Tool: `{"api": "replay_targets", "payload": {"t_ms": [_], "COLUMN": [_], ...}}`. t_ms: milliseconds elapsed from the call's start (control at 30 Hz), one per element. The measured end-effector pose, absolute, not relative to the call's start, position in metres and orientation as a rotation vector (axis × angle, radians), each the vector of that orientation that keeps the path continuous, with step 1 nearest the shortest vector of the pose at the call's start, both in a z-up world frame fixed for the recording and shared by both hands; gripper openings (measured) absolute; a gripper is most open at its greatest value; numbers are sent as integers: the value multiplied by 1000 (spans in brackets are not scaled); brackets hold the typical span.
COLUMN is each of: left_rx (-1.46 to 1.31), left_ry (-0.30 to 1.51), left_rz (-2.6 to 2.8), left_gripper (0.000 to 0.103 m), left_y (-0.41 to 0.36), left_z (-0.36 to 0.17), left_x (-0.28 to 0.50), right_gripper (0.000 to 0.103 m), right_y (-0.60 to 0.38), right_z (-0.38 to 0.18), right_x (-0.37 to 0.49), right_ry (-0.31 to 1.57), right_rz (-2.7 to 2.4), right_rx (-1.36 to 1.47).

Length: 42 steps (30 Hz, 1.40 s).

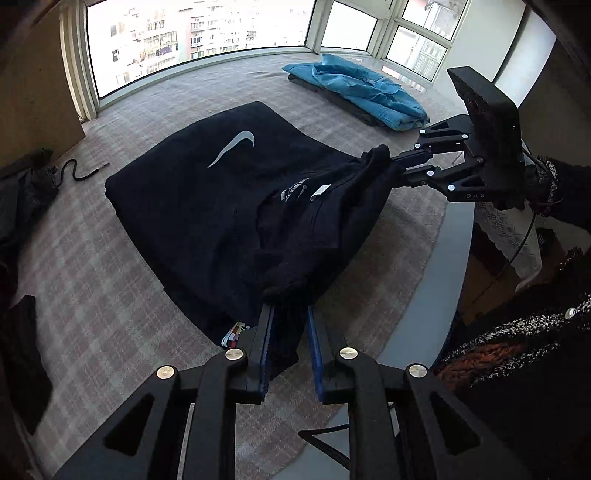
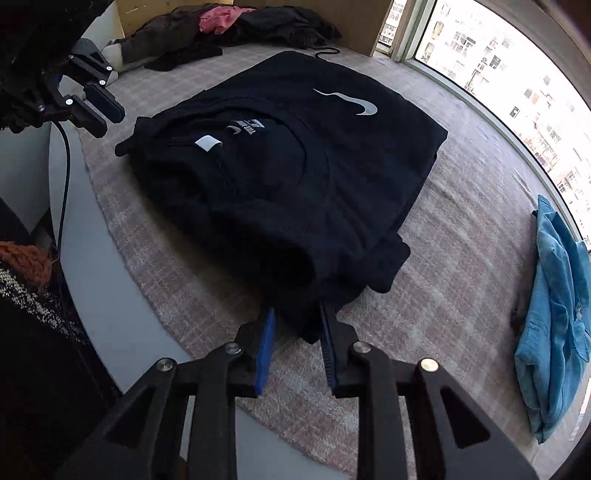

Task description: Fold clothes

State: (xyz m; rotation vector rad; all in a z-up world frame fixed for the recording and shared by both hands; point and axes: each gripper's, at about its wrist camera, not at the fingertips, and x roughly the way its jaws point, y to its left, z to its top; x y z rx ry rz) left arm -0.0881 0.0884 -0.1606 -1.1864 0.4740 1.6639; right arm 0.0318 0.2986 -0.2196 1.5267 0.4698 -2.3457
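A black sweatshirt [image 1: 207,192] with a grey swoosh lies folded on a checked cloth; it also shows in the right wrist view [image 2: 295,166]. My left gripper [image 1: 290,314] is shut on a bunched near edge of the sweatshirt by the collar. My right gripper [image 2: 297,317] is shut on another part of the same edge; in the left wrist view it [image 1: 388,162] grips the fabric at the right. The left gripper [image 2: 107,114] shows at the upper left of the right wrist view, where the fabric reaches its fingertips.
A folded blue garment [image 1: 362,92] lies at the back by the window, also seen at the right [image 2: 554,314]. A pile of dark and pink clothes [image 2: 229,26] lies at the far side. The grey table edge [image 1: 436,280] curves near me. A black cord [image 1: 79,171] lies at the left.
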Motion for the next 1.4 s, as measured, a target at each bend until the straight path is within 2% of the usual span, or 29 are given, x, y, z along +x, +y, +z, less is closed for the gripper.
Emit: {"api": "replay_targets", "payload": {"t_ms": [100,167,233,333,433,500,567,633,767,867,933,1033,1200,1400], "left_rx": [-1196,-1201,-1174,-1086,-1073,-1135,-1196,-1211,-1238,-1211,-1165,-1179,-1234,-1288], "left_ry": [547,588,574,538,513,506,499,483,400,344,329,236,199,264], "left_rz": [1617,1631,1661,1714,1704,1672,1639,1642,1654,1742,1840,1922,1909,1738], "left_gripper": [21,23,25,30,31,31,29,30,29,33,45,45,46,48], "left_y": [73,63,58,75,99,108,116,111,94,77,65,57,69,95], "left_z": [-157,-147,-135,-126,-144,-167,-190,-198,-192,-168,-151,-145,-167,-197], "left_x": [-74,-76,-86,-105,-115,-118,-121,-117,-120,-147,-172,-228,-303,-334], "right_gripper": [23,25,29,29,29,29,29,30,30,52,53,53,53,53], "right_y": [296,302,316,341,341,331,321,318,356,393,420,452,472,465], "right_z": [-196,-173,-157,-153,-178,-203,-217,-214,-182,-155,-152,-167,-205,-216], "right_x": [61,68,53,7,-14,-14,-2,5,-20,-44,-74,-126,-174,-192], "right_ry": [556,539,397,77,-53,-55,24,68,-110,-281,-406,-533,-529,-414], "right_rz": [-2295,-2342,-2435,-2552,-2560,-2508,-2493,-2451,-2503,-2583,-2629,-2588,-2447,-2339], "right_rx": [1482,1424,1398,1386,1399,1467,1480,1500,1476,1417,1376,1398,1523,1467]}}
